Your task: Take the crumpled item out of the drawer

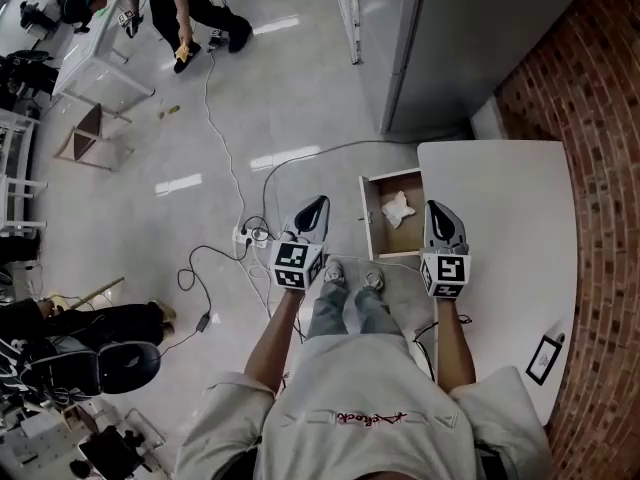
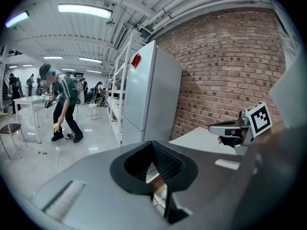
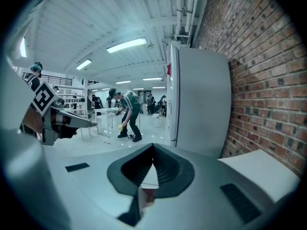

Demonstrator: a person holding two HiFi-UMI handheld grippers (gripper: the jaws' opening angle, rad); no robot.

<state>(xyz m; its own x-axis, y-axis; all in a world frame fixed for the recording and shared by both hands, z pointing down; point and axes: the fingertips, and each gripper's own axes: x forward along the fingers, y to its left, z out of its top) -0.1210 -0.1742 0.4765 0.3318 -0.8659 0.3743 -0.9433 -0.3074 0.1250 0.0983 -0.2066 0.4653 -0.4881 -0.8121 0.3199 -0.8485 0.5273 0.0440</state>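
Note:
A small wooden drawer (image 1: 378,218) stands pulled out from the white table (image 1: 500,218). In it lies a crumpled white item (image 1: 397,208). My right gripper (image 1: 443,223) hovers over the table's edge just right of the drawer, jaws shut and empty. My left gripper (image 1: 312,213) hangs over the floor left of the drawer, also shut with nothing in it. Both point forward and level. The left gripper view (image 2: 152,145) shows the right gripper (image 2: 235,128) beside it. The right gripper view (image 3: 153,147) shows the left gripper (image 3: 62,119). Neither gripper view shows the drawer.
A tall white fridge (image 1: 450,38) stands beyond the table, with a brick wall (image 1: 600,168) on the right. Cables and a power strip (image 1: 245,234) lie on the floor at the left. A small black frame (image 1: 545,358) sits on the table. A person (image 1: 180,8) bends far off.

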